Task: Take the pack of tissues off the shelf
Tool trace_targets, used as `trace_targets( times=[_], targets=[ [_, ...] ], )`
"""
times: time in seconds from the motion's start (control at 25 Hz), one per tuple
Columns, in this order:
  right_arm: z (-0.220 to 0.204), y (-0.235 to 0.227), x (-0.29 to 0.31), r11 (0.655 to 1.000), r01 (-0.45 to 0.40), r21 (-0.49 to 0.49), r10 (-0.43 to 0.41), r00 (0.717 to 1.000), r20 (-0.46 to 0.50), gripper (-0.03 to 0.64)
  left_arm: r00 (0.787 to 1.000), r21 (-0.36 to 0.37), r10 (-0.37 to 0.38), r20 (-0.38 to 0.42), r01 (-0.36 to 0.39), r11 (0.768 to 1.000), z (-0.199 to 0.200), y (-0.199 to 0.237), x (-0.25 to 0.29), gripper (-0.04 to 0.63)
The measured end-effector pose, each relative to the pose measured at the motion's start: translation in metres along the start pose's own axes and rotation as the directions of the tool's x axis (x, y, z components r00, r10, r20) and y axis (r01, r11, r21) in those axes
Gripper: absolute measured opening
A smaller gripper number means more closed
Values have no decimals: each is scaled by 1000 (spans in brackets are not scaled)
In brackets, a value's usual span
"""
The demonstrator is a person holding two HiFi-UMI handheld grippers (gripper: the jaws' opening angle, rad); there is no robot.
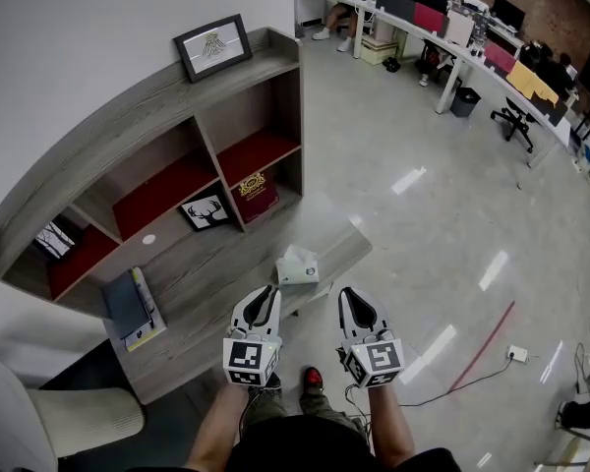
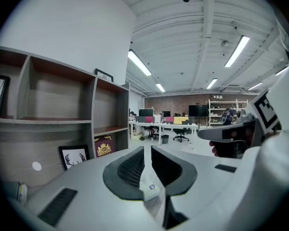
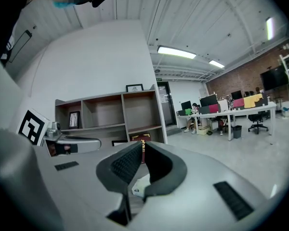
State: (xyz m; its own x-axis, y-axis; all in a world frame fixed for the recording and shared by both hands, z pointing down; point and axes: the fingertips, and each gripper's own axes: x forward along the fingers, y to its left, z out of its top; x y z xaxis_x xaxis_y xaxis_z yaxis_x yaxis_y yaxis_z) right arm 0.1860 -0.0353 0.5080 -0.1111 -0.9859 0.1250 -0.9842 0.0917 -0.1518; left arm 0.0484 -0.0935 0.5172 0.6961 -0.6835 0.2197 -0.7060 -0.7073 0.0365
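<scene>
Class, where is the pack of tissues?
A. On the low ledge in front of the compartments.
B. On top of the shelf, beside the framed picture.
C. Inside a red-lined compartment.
A: the pack of tissues lies on the shelf's low ledge, outside every compartment.

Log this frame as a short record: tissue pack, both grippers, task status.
Tissue pack: on the low ledge of the shelf, near its end
Left gripper: jaws narrowly apart, nothing between them, short of the pack
Right gripper: jaws narrowly apart, nothing between them, beside the left
Task status: pack not yet gripped
</scene>
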Motion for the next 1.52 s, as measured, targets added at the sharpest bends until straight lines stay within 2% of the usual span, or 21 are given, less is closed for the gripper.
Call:
trace_targets(
  times=[0.36,0.84,1.52],
  targets=[
    [17,8,-21,998,-44,-45,45,998,33,40,1000,11,-1,27,0,1000,13,-24,-24,20],
    [11,19,-47,991,-112,-75,112,994,1,40,999,30,2,38,-4,1000,15,-39,-47,17],
    [-10,21,-65,988,-120,-101,116,992,-46,40,999,18,25,27,-26,1000,4,-45,-64,17]
  ],
)
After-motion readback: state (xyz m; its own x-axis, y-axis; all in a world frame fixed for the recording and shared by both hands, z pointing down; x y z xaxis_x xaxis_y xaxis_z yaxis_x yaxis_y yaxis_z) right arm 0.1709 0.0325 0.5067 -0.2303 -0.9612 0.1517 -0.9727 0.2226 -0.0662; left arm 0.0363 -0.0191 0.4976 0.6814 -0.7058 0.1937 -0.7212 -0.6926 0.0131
